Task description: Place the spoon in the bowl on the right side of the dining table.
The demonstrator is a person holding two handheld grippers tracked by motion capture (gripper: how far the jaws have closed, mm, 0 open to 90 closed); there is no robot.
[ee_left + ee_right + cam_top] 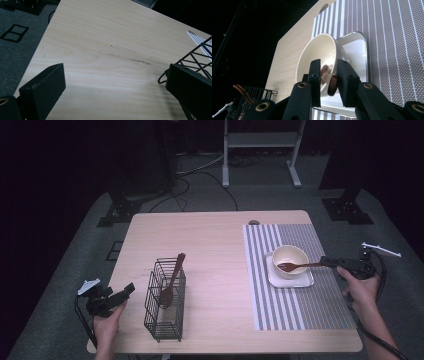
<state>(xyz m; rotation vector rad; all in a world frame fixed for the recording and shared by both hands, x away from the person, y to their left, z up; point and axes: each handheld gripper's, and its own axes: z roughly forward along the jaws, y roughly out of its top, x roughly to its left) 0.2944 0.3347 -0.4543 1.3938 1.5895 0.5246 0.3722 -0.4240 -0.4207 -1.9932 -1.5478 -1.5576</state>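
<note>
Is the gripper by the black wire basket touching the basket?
Apart. In the high view, bare table shows between the left gripper and the wire basket. Its jaws stand open over the table.

Light falls from above onto the worktop (pixel 215 235), which shows bright against a dark, dim surround. The wire basket (pixel 165 305) casts a soft shadow. In both gripper views the near black fingers (pixel 348 82) look blurred and underexposed; the high view is slightly grainy.
</note>
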